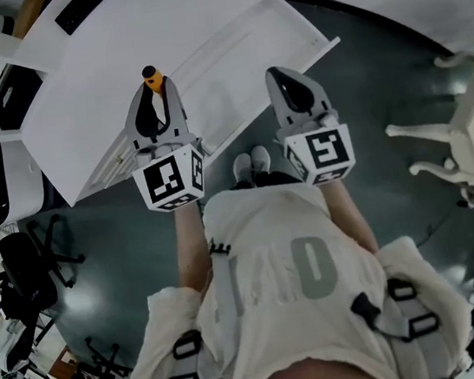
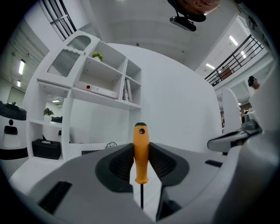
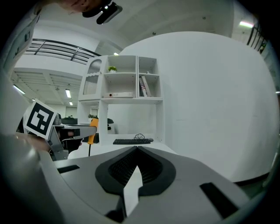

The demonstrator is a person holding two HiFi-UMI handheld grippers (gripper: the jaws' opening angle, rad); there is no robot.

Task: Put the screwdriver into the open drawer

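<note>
The screwdriver [image 2: 141,153] has an orange handle and a thin black shaft. It stands upright between the pads of my left gripper [image 2: 141,146], which is shut on the handle. From above, the handle [image 1: 153,80] sticks out past the left gripper [image 1: 154,95]. Beside it is my right gripper [image 1: 287,81], whose fingertips meet with nothing between them [image 3: 138,148]. Both grippers point at the white desk [image 1: 153,29]. A long white pulled-out part that looks like the open drawer [image 1: 276,34] lies along the desk's front, just beyond the grippers.
A white shelf unit [image 3: 127,87] with books and a small plant stands at the back of the desk. A black keyboard [image 3: 131,141] lies below it. Black office chairs [image 1: 22,276] stand at the left and white furniture legs [image 1: 464,126] at the right, on a dark floor.
</note>
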